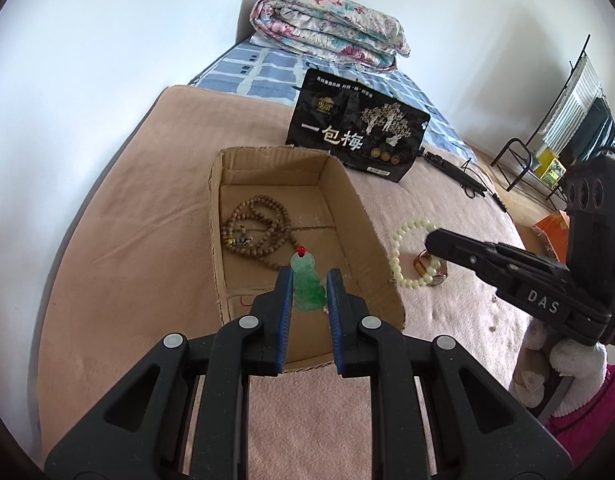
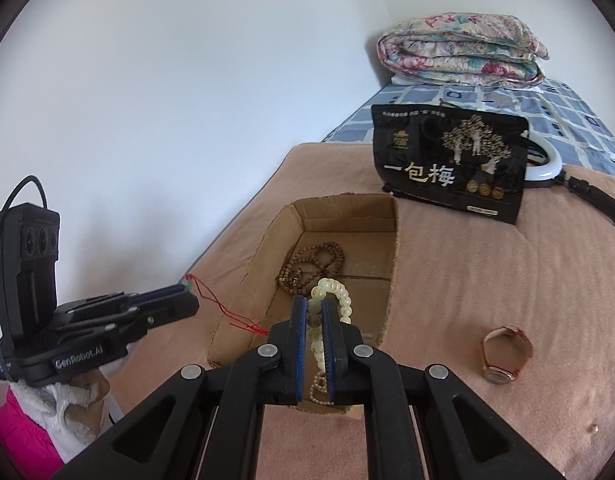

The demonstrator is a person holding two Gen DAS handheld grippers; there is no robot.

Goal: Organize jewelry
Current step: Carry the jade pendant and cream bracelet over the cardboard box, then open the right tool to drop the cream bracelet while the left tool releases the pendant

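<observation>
Green pendant [image 1: 307, 286] between left hand-held gripper [image 1: 309, 280] pads

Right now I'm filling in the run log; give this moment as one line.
left gripper: shut on jade pendant | right gripper: shut on pale bead bracelet | cardboard box: brown bead necklace inside | watch: on blanket

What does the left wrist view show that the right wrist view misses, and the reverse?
Only the left wrist view shows the green jade pendant clamped face-on in the left gripper, plus a metal rack at the far right.

Only the right wrist view shows the pendant's red cord trailing to the box, the ring light behind the black snack bag, and the whole wristwatch.

Both show the cardboard box, the wooden bead necklace, and the pale bead bracelet in the right gripper.
</observation>
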